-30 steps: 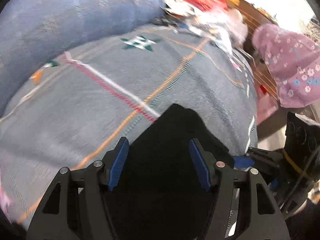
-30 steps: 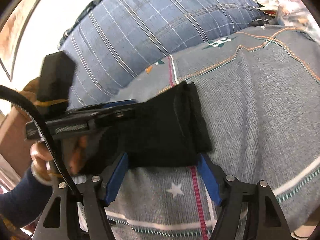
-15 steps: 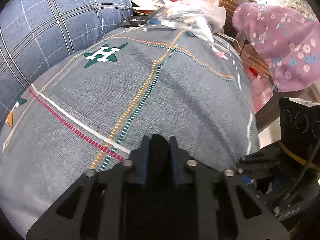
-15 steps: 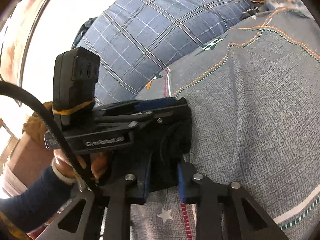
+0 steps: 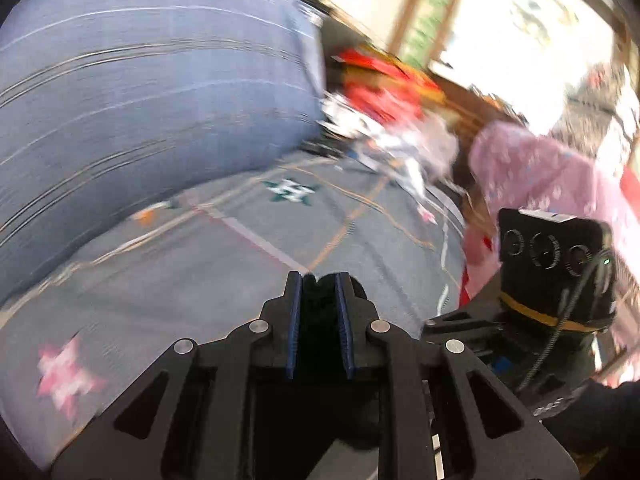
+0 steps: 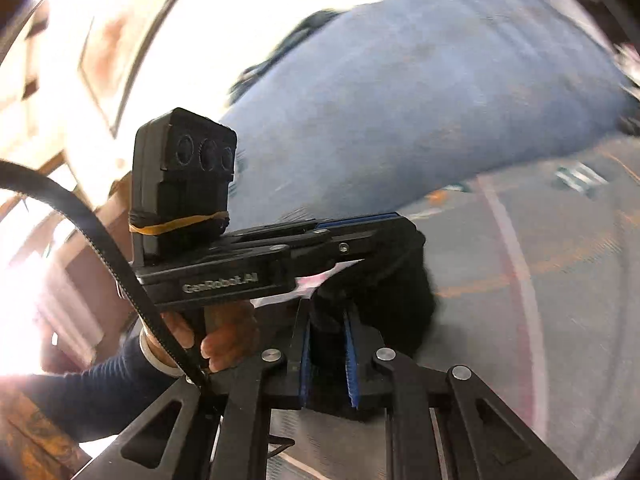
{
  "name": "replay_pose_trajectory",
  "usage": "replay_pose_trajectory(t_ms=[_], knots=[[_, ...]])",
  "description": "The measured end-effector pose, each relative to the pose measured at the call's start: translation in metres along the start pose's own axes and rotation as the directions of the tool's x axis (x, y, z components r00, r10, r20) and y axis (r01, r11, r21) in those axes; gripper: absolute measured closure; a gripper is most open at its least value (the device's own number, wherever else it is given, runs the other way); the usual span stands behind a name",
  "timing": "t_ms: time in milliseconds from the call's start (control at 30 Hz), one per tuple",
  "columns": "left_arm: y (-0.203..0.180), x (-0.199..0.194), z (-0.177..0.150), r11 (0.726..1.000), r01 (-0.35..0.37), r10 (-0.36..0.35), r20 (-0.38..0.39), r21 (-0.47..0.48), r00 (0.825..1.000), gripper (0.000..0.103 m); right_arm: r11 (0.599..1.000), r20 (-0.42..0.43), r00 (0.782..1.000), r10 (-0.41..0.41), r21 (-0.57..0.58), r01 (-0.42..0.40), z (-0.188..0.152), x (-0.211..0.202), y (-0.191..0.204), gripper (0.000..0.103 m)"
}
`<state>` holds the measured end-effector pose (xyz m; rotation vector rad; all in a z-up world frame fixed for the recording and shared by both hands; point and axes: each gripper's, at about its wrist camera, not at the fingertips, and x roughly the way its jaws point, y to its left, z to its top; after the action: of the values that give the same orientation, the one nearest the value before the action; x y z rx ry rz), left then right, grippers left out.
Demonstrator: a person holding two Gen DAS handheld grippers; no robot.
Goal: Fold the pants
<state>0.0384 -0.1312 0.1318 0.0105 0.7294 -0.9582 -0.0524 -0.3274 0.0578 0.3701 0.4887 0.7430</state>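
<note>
across the grey patterned bedspread (image 5: 168,280) — stitched lines and star motifs, blurred in both views — a big blue plaid pillow (image 5: 132,92) lies at the far side. off the bed's right edge in the left wrist view sits a pink floral cloth (image 5: 552,184), with red and white clutter (image 5: 380,92) behind it. the black pants (image 6: 384,292), bunched into a small dark bundle, are held up over the bedspread between the two tools. the left tongs (image 5: 318,284) are pinched narrow on a fold of the pants, blue pads (image 5: 295,320) pressing dark fabric. the right tongs (image 6: 328,324) are likewise clamped on the pants — cloth fills the narrow gap. in the right wrist view the left tongs (image 6: 360,224) come in side-on from the left, touching the same bundle, a hand (image 6: 216,332) gripping the handle below.
</note>
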Motion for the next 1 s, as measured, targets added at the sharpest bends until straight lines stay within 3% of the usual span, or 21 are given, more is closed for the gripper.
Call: replay_pose_trajectory(t_ms=[167, 267, 300, 467, 533, 567, 633, 667, 700, 767, 867, 1000], knots=[[0.058, -0.045, -0.055, 0.976, -0.144, 0.144, -0.016, -0.163, 0.989, 0.088, 0.990, -0.111, 0.986, 0.122, -0.064, -0.130, 0.000, 0.074, 0.039, 0.090], [0.091, -0.064, -0.096, 0.936, -0.208, 0.203, -0.046, -0.283, 0.978, 0.088, 0.974, -0.238, 0.949, 0.207, -0.043, -0.223, -0.026, 0.140, 0.059, 0.090], [0.097, -0.069, -0.104, 0.926, -0.220, 0.214, -0.052, -0.306, 0.975, 0.088, 0.973, -0.303, 0.933, 0.195, -0.058, -0.222, -0.041, 0.167, 0.068, 0.090], [0.111, -0.094, -0.135, 0.886, -0.205, 0.214, -0.026, -0.416, 0.976, 0.087, 0.971, -0.437, 0.880, 0.188, -0.052, -0.233, -0.067, 0.206, 0.082, 0.089], [0.108, -0.097, -0.137, 0.885, -0.193, 0.206, -0.015, -0.425, 0.978, 0.076, 0.971, -0.460, 0.871, 0.169, -0.074, -0.228, -0.067, 0.189, 0.085, 0.089], [0.104, -0.098, -0.136, 0.886, -0.185, 0.200, -0.009, -0.425, 0.980, 0.062, 0.966, -0.444, 0.875, 0.191, -0.075, -0.248, -0.065, 0.174, 0.085, 0.089], [0.097, -0.096, -0.135, 0.890, -0.150, 0.174, 0.017, -0.430, 0.985, 0.044, 0.953, -0.379, 0.894, 0.238, -0.087, -0.290, -0.053, 0.133, 0.086, 0.085], [0.093, -0.095, -0.134, 0.891, -0.129, 0.159, 0.032, -0.435, 0.987, 0.043, 0.951, -0.347, 0.907, 0.240, -0.104, -0.292, -0.050, 0.115, 0.085, 0.075], [0.088, -0.091, -0.132, 0.892, -0.114, 0.146, 0.040, -0.438, 0.989, 0.043, 0.957, -0.295, 0.933, 0.208, -0.137, -0.256, -0.043, 0.095, 0.079, 0.057], [0.078, -0.074, -0.127, 0.892, -0.132, 0.149, 0.004, -0.432, 0.989, 0.043, 0.976, -0.223, 0.969, 0.109, -0.162, -0.147, -0.036, 0.077, 0.065, 0.045], [0.065, -0.047, -0.123, 0.893, -0.210, 0.191, -0.086, -0.397, 0.978, 0.043, 0.997, -0.186, 0.982, 0.045, -0.055, -0.056, -0.028, 0.069, 0.034, 0.045], [0.049, -0.010, -0.120, 0.888, -0.291, 0.252, -0.152, -0.357, 0.956, 0.043, 0.998, -0.127, 0.991, 0.049, 0.050, -0.043, -0.028, 0.065, 0.008, 0.045]])
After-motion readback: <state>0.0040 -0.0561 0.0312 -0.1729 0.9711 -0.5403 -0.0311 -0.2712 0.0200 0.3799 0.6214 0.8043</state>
